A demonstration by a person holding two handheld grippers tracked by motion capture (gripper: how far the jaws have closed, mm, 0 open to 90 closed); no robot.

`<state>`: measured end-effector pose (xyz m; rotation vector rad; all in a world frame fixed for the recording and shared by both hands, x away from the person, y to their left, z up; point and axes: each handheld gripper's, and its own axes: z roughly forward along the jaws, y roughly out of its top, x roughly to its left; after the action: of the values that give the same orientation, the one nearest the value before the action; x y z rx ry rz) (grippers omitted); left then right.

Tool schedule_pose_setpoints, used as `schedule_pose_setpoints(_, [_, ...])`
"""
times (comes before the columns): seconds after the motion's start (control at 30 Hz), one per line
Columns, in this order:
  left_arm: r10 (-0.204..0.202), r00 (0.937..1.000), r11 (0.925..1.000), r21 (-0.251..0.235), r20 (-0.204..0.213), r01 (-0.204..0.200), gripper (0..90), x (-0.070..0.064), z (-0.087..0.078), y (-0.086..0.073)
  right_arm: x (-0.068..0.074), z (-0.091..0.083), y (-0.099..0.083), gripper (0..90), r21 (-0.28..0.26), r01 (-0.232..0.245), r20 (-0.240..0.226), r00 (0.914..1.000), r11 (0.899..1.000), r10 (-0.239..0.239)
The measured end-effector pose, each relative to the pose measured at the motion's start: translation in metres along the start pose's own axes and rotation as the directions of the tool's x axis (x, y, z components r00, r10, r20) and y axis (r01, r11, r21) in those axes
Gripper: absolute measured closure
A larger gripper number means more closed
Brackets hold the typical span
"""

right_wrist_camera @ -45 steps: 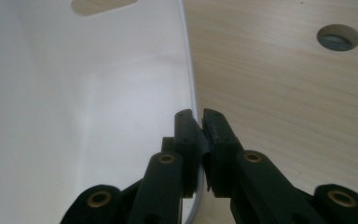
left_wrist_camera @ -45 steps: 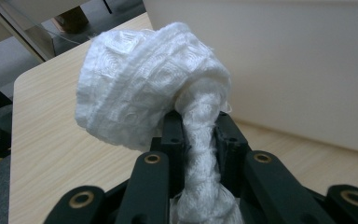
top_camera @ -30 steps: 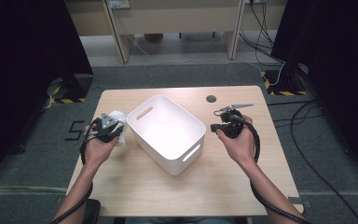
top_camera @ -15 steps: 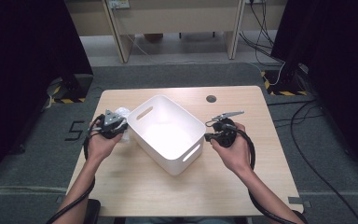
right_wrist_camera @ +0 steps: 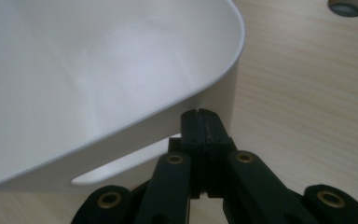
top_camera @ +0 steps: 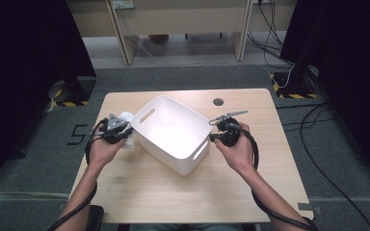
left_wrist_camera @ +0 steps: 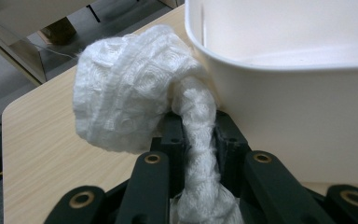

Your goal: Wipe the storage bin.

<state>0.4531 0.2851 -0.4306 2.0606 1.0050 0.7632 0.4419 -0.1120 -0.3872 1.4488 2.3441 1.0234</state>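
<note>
**A:** The white cloth (left_wrist_camera: 135, 102) is clamped in the left tool (left_wrist_camera: 198, 135), a twisted rope of it running down between the two black jaws. The bulk of it bunches above them, pressed against the outer wall of the white bin (left_wrist_camera: 303, 116), on the surface (left_wrist_camera: 42, 140) at the bin's left side. What worries you?

**B:** That thin grip. Only the twisted tail is pinched, so when the cloth goes up over the rim I think the heavy bunch could drag on the wall and pull itself loose.

**A:** And the other side?

**B:** The right tool (right_wrist_camera: 200, 121) has its jaws pressed together with nothing between them, its tip just at the bin's near corner beside the handle slot (right_wrist_camera: 121, 170). If it's meant to steady the bin, a closed tip can only nudge. A push there could slide the bin toward the cloth.

**A:** Anything farther out?

**B:** From the high view the bin (top_camera: 173, 132) sits slantwise between the left tool (top_camera: 114, 128) and the right tool (top_camera: 225, 134). Beyond it there's a round hole (top_camera: 218, 102) in the surface; it's well apart, so I'd judge it no risk.
</note>
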Motion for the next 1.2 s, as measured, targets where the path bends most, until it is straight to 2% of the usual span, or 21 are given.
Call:
schedule_pose_setpoints(0.1, [0.011, 0.9998, 0.9999, -0.009, 0.019, -0.011, 77.0, -0.010, 0.000, 0.004, -0.013, 0.005, 0.010, 88.2, -0.011, -0.049, 0.042, 0.9979, 0.999, 0.050])
schedule_pose_setpoints(0.17, [0.018, 0.9995, 0.9997, -0.015, 0.026, -0.018, 77.0, -0.020, -0.002, 0.006, -0.026, 0.005, 0.014, 85.9, -0.028, -0.112, 0.055, 0.9920, 0.993, 0.114])
schedule_pose_setpoints(0.27, [0.039, 0.9987, 0.9990, -0.022, 0.033, -0.038, 76.9, -0.035, -0.004, 0.009, -0.038, -0.001, 0.016, 82.7, -0.054, -0.157, 0.087, 0.9830, 0.986, 0.162])
schedule_pose_setpoints(0.33, [0.061, 0.9980, 0.9980, -0.018, 0.019, -0.061, 76.9, -0.045, -0.006, 0.010, -0.041, -0.007, 0.015, 79.4, -0.074, -0.166, 0.113, 0.9783, 0.983, 0.173])
schedule_pose_setpoints(0.4, [0.066, 0.9977, 0.9976, -0.021, 0.017, -0.066, 76.9, -0.051, -0.009, 0.011, -0.040, -0.016, 0.014, 75.6, -0.097, -0.189, 0.103, 0.9746, 0.977, 0.199])
schedule_pose_setpoints(0.47, [0.078, 0.9969, 0.9966, -0.026, 0.009, -0.078, 76.9, -0.058, -0.013, 0.011, -0.036, -0.023, 0.014, 71.9, -0.135, -0.164, 0.127, 0.9753, 0.977, 0.181])
schedule_pose_setpoints(0.67, [0.092, 0.9955, 0.9951, -0.037, 0.020, -0.092, 76.8, -0.076, -0.024, 0.009, -0.027, -0.031, 0.013, 67.2, -0.147, -0.180, 0.085, 0.9775, 0.973, 0.193])
schedule_pose_setpoints(0.77, [0.110, 0.9937, 0.9932, -0.041, 0.022, -0.109, 76.8, -0.084, -0.026, 0.008, -0.022, -0.031, 0.013, 65.9, -0.133, -0.175, 0.122, 0.9740, 0.976, 0.191])
schedule_pose_setpoints(0.83, [0.107, 0.9940, 0.9932, -0.050, 0.025, -0.106, 76.7, -0.087, -0.027, 0.006, -0.021, -0.034, 0.012, 66.3, -0.124, -0.180, 0.139, 0.9705, 0.976, 0.197])
schedule_pose_setpoints(0.9, [0.110, 0.9935, 0.9928, -0.050, 0.028, -0.109, 76.7, -0.090, -0.029, 0.004, -0.020, -0.037, 0.011, 66.9, -0.134, -0.160, 0.192, 0.9640, 0.978, 0.184])
schedule_pose_setpoints(1.0, [0.118, 0.9925, 0.9921, -0.046, 0.031, -0.117, 76.6, -0.093, -0.032, 0.002, -0.022, -0.036, 0.008, 67.6, -0.114, -0.189, 0.192, 0.9591, 0.975, 0.208])
schedule_pose_setpoints(1.03, [0.118, 0.9924, 0.9919, -0.050, 0.033, -0.117, 76.7, -0.096, -0.033, 0.002, -0.023, -0.035, 0.007, 68.5, -0.102, -0.181, 0.204, 0.9587, 0.978, 0.198])
schedule_pose_setpoints(1.13, [0.135, 0.9899, 0.9898, -0.051, 0.041, -0.133, 76.4, -0.100, -0.032, 0.002, -0.022, -0.029, 0.005, 75.3, -0.066, -0.183, 0.181, 0.9645, 0.981, 0.192])
schedule_pose_setpoints(1.2, [0.146, 0.9883, 0.9882, -0.052, 0.044, -0.144, 76.4, -0.102, -0.032, 0.002, -0.021, -0.027, 0.006, 77.7, -0.063, -0.162, 0.206, 0.9634, 0.985, 0.172])
